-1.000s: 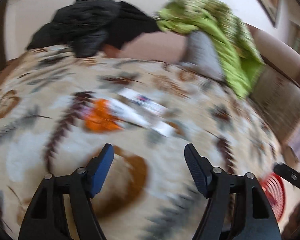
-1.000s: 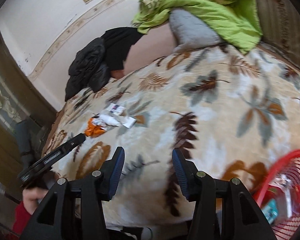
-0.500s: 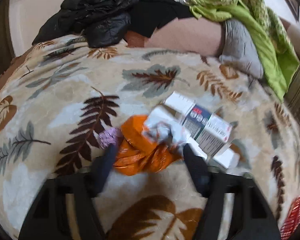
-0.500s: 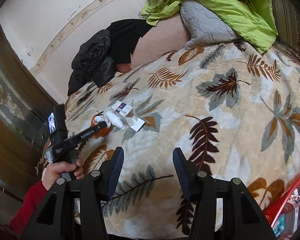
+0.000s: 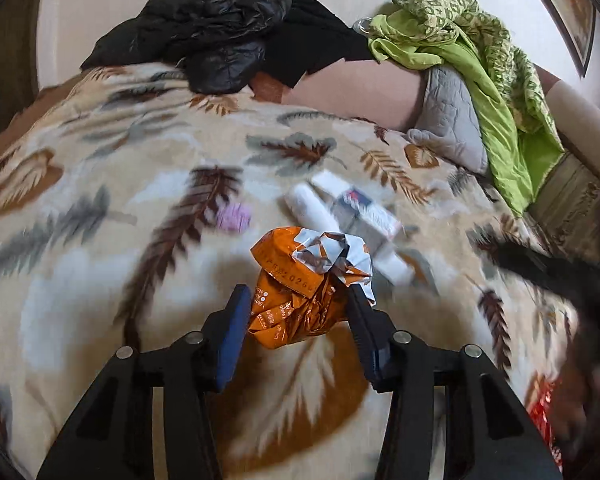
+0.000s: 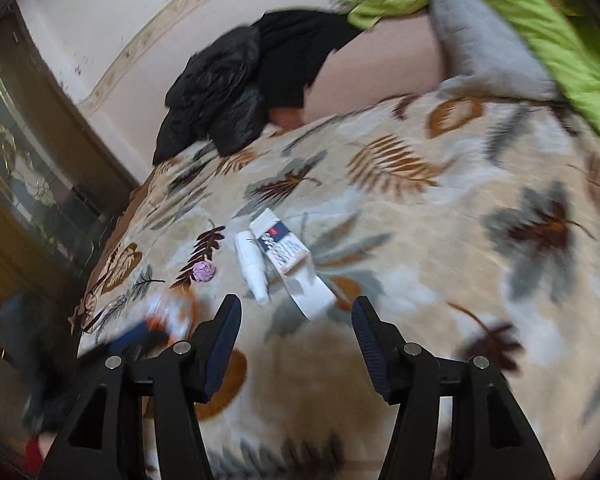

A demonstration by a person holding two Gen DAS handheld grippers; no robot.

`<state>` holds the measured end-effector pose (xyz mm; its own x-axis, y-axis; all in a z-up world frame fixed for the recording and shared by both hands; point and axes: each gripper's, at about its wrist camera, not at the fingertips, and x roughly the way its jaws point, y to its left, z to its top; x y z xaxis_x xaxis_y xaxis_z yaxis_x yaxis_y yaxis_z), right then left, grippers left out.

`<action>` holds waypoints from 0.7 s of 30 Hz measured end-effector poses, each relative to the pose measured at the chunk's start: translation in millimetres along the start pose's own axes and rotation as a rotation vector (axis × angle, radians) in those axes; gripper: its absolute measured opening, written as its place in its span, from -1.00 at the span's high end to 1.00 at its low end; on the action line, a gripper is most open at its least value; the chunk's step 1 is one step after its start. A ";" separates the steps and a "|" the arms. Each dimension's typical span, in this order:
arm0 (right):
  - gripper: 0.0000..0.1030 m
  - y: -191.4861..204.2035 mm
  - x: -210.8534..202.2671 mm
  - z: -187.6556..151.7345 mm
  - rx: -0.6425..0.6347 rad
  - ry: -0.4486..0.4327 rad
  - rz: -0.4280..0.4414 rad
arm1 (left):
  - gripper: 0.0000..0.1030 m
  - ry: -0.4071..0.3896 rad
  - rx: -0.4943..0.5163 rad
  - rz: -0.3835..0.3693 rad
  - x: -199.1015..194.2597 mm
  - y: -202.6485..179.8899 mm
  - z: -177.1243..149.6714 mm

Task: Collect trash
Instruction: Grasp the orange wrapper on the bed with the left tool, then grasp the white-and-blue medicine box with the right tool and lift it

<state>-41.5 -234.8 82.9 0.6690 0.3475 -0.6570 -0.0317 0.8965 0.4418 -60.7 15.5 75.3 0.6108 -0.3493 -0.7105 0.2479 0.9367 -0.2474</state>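
A crumpled orange wrapper (image 5: 284, 256) with a silver foil lining sits between the blue pads of my left gripper (image 5: 297, 291). The jaws are closing and both pads press its sides; it shows sharp against the blurred bed. Behind it on the leaf-patterned blanket (image 5: 100, 280) lie a white tube (image 5: 312, 210), a white and blue box (image 5: 364, 208) and a small purple wad (image 5: 232, 216). My right gripper (image 6: 297, 301) hangs just short of the tube (image 6: 252, 268) and the box (image 6: 280, 246). Its jaws are opening with nothing between them.
A red basket (image 5: 544, 420) shows at the lower right of the left wrist view. Black jackets (image 5: 220, 28), a grey pillow (image 5: 452, 120) and a green quilt (image 5: 500, 80) are heaped at the head of the bed. A dark wooden cabinet (image 6: 28, 200) stands left of the bed.
My left gripper came down over the orange wrapper, narrowed onto it and drew it away from the tube and box. My right gripper swung left toward the trash; the red basket left its view.
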 end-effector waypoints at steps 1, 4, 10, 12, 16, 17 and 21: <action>-0.20 1.0 8.8 4.3 -0.009 0.004 0.004 | 0.07 -0.003 0.001 0.015 -2.9 2.1 -7.6; -0.21 8.4 44.3 18.9 -0.058 0.038 0.002 | 0.07 -0.012 0.009 0.054 -1.6 7.0 -17.9; -0.24 20.2 96.1 30.8 -0.098 0.102 0.010 | 0.07 -0.017 0.023 0.069 3.3 17.9 -18.7; -0.24 25.8 106.8 30.0 -0.133 0.112 -0.016 | 0.07 -0.021 0.037 0.068 3.9 16.6 -18.1; 0.11 32.0 118.5 22.6 -0.171 0.154 -0.048 | 0.07 -0.019 0.046 0.059 4.9 14.1 -17.8; 0.20 32.8 118.9 19.3 -0.176 0.152 -0.066 | 0.07 -0.019 0.048 0.057 4.7 12.9 -17.8; 0.24 28.8 99.4 9.2 -0.131 0.094 -0.086 | 0.07 -0.025 0.048 0.052 3.7 9.6 -17.8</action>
<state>30.9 -177.0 35.9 0.6011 0.2867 -0.7460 -0.0783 0.9501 0.3021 -69.4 23.7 58.5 0.6422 -0.3017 -0.7047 0.2512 0.9514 -0.1783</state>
